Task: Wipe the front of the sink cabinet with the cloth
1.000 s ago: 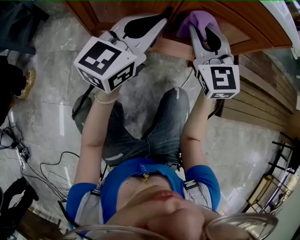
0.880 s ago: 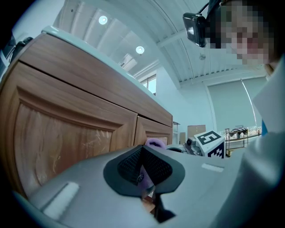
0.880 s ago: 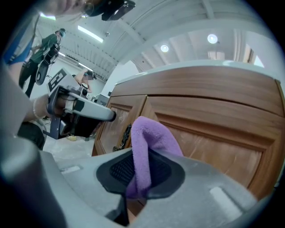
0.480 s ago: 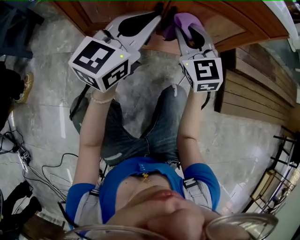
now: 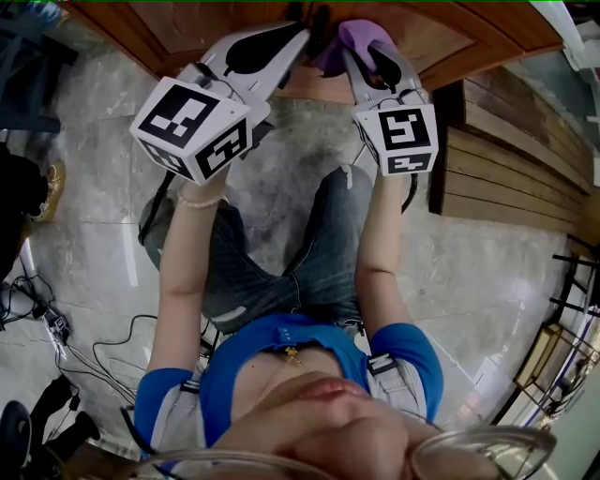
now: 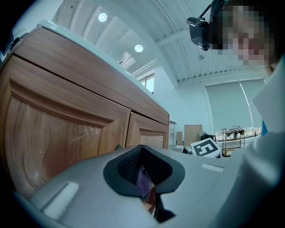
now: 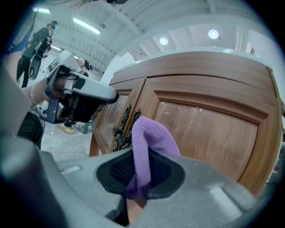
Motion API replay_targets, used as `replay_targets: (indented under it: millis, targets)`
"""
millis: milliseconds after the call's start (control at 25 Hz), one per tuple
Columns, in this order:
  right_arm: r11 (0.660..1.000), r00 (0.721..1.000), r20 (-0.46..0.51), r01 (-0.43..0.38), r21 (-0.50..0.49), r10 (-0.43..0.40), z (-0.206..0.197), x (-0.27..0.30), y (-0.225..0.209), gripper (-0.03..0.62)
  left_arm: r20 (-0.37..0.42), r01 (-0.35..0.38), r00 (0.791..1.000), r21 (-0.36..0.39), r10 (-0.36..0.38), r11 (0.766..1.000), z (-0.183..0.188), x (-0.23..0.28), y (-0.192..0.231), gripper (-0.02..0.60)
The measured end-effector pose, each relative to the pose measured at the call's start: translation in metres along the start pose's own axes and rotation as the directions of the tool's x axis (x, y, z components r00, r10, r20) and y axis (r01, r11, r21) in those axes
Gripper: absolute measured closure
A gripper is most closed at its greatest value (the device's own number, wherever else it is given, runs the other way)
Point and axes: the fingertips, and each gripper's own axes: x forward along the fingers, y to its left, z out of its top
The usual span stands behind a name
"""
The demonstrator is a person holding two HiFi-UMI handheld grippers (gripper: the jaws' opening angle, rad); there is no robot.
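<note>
The cloth (image 7: 149,144) is a soft purple terry fold, pinched between the black ribbed pads of my right gripper (image 7: 141,171), with its rounded loop standing up past the jaw tips. It sits just in front of the cabinet (image 7: 209,120), near where the 2 doors meet; I can't tell whether it touches the wood. The doors are glossy brown wood with raised rectangular panels, and 2 dark ornate metal handles (image 7: 122,129) run down the meeting edges, just left of the cloth. In the head view my left gripper (image 5: 314,28) points at the same spot, its tip just beside the cloth (image 5: 361,37). Its jaws are drawn together, and a sliver of purple shows through the thin slit between them. Under both lies polished grey marble floor (image 5: 84,216).
</note>
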Motion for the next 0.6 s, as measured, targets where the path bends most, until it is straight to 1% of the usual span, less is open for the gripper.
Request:
replay_targets:
  millis: [400,600]
  targets:
    - [0.998,0.999,-0.023,0.045,0.042,-0.044,-0.021,-0.022,-0.036,0.539,-0.02,0.032,0.999,-0.003,-0.032,0.999,-0.01,0.009,-0.006,0.581]
    - [0.997,0.996,-0.049,0.075,0.032,-0.073,-0.034,-0.036,-0.054,0.54,-0.018,0.036,0.999,-0.009,-0.036,0.999,-0.012,0.01,-0.006,0.581]
